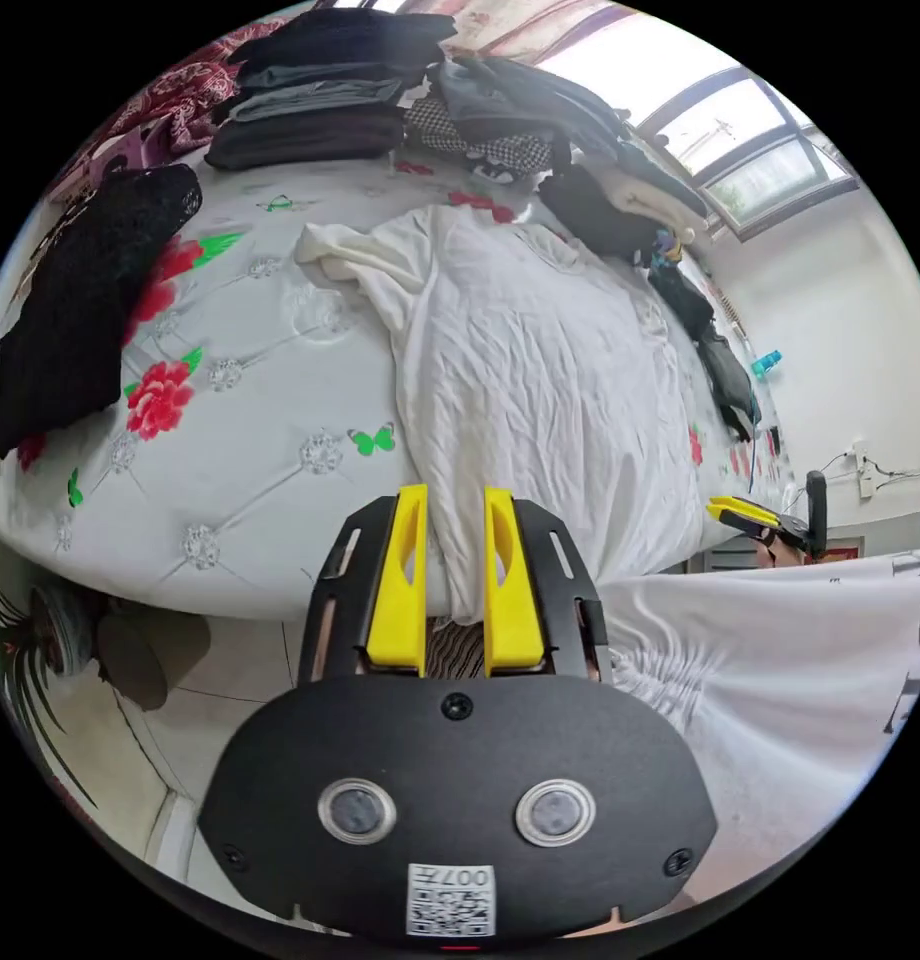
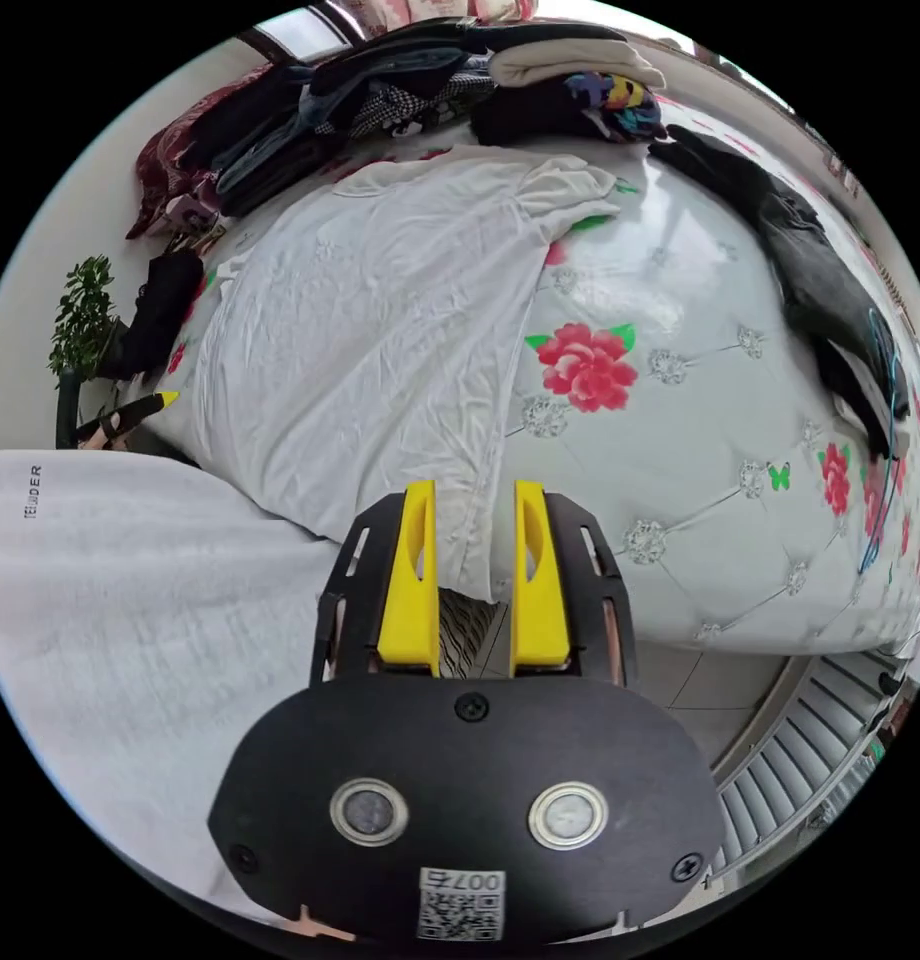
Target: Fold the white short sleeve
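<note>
The white short sleeve (image 1: pixel 520 370) lies spread flat on the bed (image 1: pixel 260 470), its hem at the near edge and its collar toward the far side, where stacks of dark folded clothes (image 1: pixel 320 100) sit. It is wrinkled but opened out; one sleeve (image 1: pixel 350 255) is bunched at the far left in the left gripper view, and the other sleeve (image 2: pixel 570 190) lies crumpled at the far right in the right gripper view. No fold has been made yet as far as I can judge, so the whole task is ahead: sleeves in, sides over, then the body doubled.

The left gripper (image 1: pixel 455 540) hangs at the near edge of the bed with its jaws a little apart, and the shirt's hem corner sits in the gap between them; whether both jaws press the cloth I cannot tell. The right gripper (image 2: pixel 475 540) is placed likewise at the other hem corner, jaws parted slightly wider, the cloth edge lying between them without clearly touching both.

Each gripper appears small at the side of the other's view, next to the person's white top (image 2: pixel 130 620). This looks like the opening grasp on the two hem corners.
</note>
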`<action>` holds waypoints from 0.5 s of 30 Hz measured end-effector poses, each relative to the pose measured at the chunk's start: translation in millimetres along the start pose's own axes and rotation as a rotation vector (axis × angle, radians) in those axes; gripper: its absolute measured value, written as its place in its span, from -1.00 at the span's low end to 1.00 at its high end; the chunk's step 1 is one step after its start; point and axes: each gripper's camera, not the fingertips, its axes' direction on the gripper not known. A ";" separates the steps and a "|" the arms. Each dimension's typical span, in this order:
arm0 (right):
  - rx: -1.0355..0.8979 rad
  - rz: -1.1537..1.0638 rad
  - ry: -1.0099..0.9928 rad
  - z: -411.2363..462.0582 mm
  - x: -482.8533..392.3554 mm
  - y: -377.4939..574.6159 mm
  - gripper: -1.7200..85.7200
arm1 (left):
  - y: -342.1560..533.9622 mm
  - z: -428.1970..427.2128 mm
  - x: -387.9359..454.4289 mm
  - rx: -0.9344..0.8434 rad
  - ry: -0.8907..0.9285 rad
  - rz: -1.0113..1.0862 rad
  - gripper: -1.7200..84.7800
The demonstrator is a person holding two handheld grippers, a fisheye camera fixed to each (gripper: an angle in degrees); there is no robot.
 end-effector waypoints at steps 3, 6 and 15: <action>-0.068 -0.009 0.056 24.8 -19.0 -1.3 -0.82 | 3.4 30.9 17.1 -0.084 -0.061 0.063 -0.82; -0.059 -0.095 0.138 29.0 -38.8 -22.4 -0.89 | -23.4 51.4 30.7 -0.155 -0.189 0.104 -0.94; 0.177 0.272 0.064 -22.0 7.6 -88.1 -0.92 | -164.4 60.3 45.0 -0.035 -0.227 0.227 -0.94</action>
